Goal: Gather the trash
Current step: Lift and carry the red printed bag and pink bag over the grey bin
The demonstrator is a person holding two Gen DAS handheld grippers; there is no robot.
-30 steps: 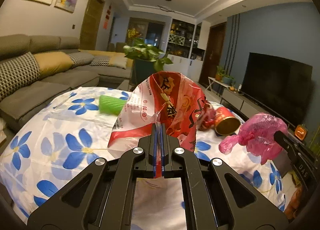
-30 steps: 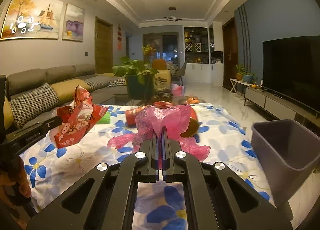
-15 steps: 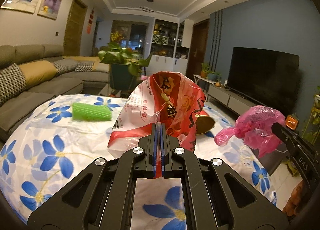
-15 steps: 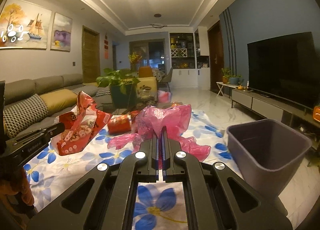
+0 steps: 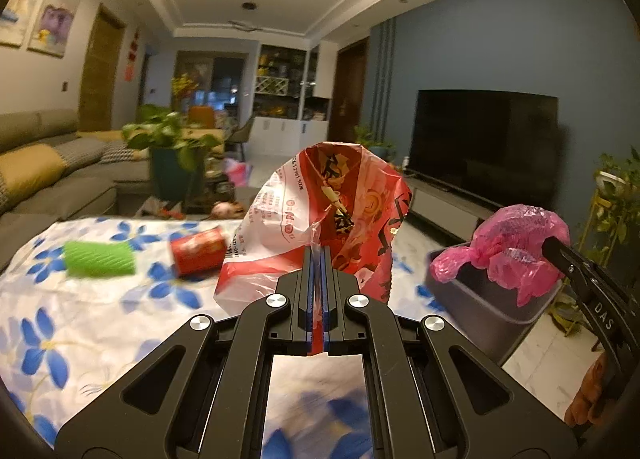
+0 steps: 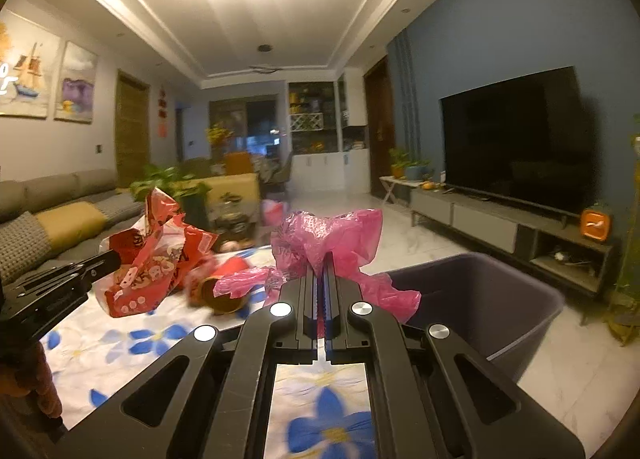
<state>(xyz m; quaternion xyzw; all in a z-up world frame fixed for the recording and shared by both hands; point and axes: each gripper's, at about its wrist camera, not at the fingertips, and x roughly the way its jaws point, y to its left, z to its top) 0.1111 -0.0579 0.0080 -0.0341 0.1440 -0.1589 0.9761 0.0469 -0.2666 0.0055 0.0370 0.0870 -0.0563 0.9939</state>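
Note:
My left gripper (image 5: 318,255) is shut on a red and white snack bag (image 5: 320,219) and holds it in the air over the flowered table; the bag also shows in the right wrist view (image 6: 156,259). My right gripper (image 6: 325,259) is shut on a crumpled pink plastic bag (image 6: 320,239) and holds it near the rim of a grey bin (image 6: 480,299). In the left wrist view the pink bag (image 5: 516,247) hangs over the bin (image 5: 488,299). A red can (image 5: 198,249) and a green wrapper (image 5: 100,259) lie on the table.
The table has a white cloth with blue flowers (image 5: 80,319). The bin stands on the floor at the table's right edge. A sofa (image 5: 36,179) is at the left, a potted plant (image 5: 172,155) behind the table, and a TV (image 5: 484,143) at the right.
Both grippers have swung right with their bags. The bin has come into the left wrist view, and the pink bag is now over it. Both grips are unchanged.

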